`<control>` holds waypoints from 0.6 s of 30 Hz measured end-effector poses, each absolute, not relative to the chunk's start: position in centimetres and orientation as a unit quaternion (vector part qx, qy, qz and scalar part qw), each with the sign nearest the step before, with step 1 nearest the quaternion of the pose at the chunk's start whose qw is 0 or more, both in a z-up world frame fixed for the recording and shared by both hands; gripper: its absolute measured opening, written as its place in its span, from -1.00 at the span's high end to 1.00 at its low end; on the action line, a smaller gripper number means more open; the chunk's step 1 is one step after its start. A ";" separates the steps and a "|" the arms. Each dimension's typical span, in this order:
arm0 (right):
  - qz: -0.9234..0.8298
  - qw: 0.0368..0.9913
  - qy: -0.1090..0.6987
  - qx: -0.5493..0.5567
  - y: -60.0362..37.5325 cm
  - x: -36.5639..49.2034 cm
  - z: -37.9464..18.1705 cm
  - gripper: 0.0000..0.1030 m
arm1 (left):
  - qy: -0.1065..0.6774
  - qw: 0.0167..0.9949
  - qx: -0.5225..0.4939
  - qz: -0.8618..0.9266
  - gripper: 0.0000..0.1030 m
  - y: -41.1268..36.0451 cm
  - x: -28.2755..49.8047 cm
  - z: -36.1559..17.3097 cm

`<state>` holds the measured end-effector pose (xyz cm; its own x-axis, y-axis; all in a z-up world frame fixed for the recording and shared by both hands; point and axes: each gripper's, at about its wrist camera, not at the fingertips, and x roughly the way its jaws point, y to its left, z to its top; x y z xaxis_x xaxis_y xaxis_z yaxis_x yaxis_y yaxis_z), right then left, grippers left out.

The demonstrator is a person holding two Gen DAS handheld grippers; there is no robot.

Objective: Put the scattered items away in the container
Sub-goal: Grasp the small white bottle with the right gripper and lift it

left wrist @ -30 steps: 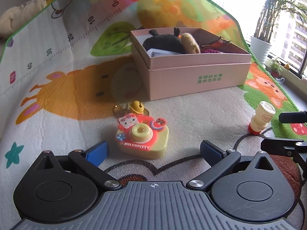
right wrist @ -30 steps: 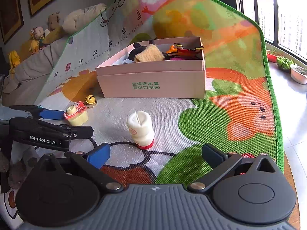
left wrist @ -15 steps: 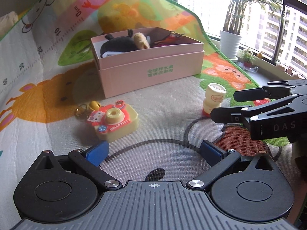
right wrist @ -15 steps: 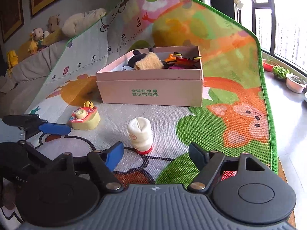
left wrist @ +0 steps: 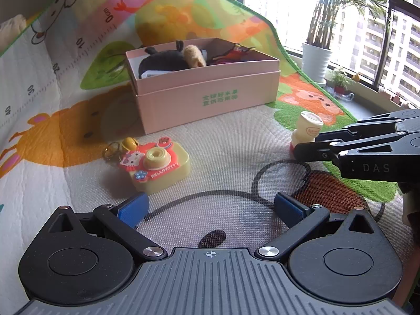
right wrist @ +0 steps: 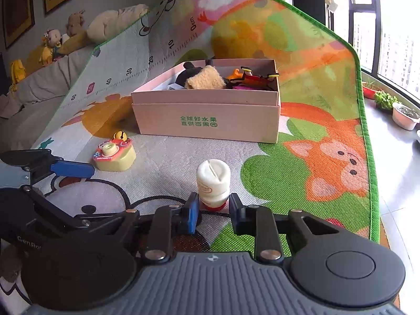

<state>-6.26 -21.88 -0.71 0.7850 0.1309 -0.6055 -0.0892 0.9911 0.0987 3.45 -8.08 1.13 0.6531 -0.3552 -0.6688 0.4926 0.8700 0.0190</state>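
A small cream bottle toy with a red base [right wrist: 213, 182] stands upside down on the play mat; it also shows in the left wrist view [left wrist: 306, 132]. My right gripper [right wrist: 212, 211] has its jaws narrowed to either side of the bottle's base, touching or nearly so. My left gripper [left wrist: 210, 208] is open and empty, just short of a yellow Hello Kitty toy camera [left wrist: 155, 166] with a gold bell keyring [left wrist: 126, 144]. The pink box [left wrist: 207, 97] behind holds plush toys and other items.
The play mat's green edge [right wrist: 367, 120] runs along the right, with bare floor and potted plants [right wrist: 405, 114] beyond. A sofa with stuffed toys [right wrist: 52, 44] lies at the back left. The left gripper's arm [right wrist: 39, 162] sits left of the bottle.
My right gripper moved forward to the bottle and its jaws narrowed around the base. My left gripper drew slightly closer to the toy camera and stayed open.
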 end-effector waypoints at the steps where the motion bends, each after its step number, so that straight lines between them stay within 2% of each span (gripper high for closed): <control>1: 0.056 0.945 0.322 0.030 -22.0 -6.6 -0.7 0.53 | 0.344 0.904 0.100 -0.235 -1.00 -8.1 3.4 1.1; 18: 0.056 0.949 0.310 0.016 -23.3 -9.1 -0.9 0.53 | 0.342 0.906 0.094 -0.232 -1.00 -7.9 3.5 1.1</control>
